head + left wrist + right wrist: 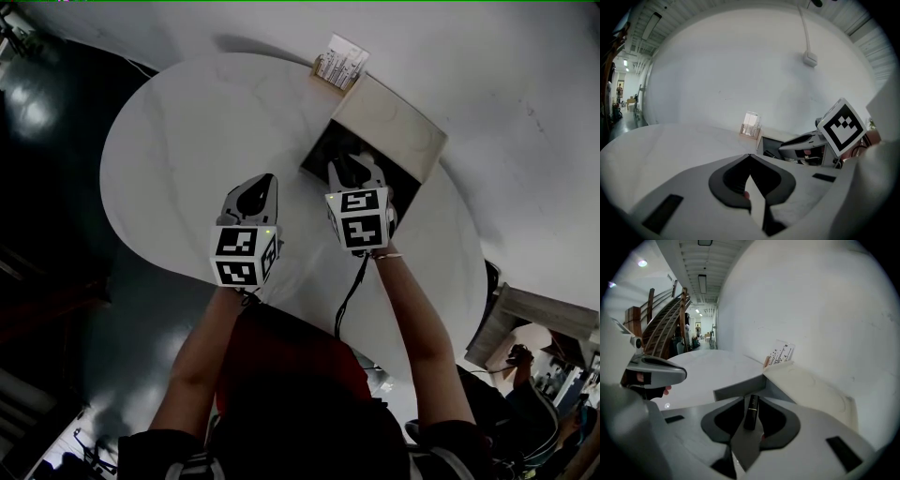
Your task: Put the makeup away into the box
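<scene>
Right hand-held gripper, lipstick clamped, angled into box.

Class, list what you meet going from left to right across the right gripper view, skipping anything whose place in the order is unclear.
left gripper → black lipstick tube → card holder

The round white table bears an open box and, beside it, a card stand.
</scene>
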A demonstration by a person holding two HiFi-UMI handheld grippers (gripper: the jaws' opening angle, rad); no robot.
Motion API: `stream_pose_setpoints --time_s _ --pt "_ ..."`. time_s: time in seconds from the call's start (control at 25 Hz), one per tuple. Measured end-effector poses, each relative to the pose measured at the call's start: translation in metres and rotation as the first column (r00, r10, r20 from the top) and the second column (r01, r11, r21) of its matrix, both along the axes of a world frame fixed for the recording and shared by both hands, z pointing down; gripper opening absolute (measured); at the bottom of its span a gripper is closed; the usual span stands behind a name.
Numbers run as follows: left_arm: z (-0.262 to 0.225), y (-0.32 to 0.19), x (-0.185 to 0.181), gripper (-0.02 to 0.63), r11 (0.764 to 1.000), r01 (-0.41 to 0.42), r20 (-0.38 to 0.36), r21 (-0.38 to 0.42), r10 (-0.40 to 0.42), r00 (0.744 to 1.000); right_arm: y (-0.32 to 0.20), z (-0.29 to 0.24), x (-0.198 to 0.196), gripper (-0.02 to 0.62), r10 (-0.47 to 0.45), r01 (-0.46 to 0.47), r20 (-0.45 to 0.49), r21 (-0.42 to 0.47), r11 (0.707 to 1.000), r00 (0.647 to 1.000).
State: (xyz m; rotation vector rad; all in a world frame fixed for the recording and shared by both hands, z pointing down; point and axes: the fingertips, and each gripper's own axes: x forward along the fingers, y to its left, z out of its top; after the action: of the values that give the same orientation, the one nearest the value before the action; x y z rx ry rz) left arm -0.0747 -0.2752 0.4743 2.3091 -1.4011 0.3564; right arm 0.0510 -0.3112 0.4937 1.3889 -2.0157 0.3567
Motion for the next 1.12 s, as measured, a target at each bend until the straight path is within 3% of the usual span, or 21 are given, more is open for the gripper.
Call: stream_pose_setpoints --time_s 0.28,1.12 --pt "-0.008 0.005 0.005 0.021 1.0 -0.022 -0.003 0.018 0.022 1.0 0.014 -0.021 0.001 0.1 0.03 -0.032 0.067 0.028 0.999 0.997" --pt "-0.038 0.032 0.016 0.021 0.989 -0.112 0.026 0.093 0.11 0.994 0.071 -0.088 0.012 0.015 0.102 -0.14 0.176 0.218 0.966 0.979"
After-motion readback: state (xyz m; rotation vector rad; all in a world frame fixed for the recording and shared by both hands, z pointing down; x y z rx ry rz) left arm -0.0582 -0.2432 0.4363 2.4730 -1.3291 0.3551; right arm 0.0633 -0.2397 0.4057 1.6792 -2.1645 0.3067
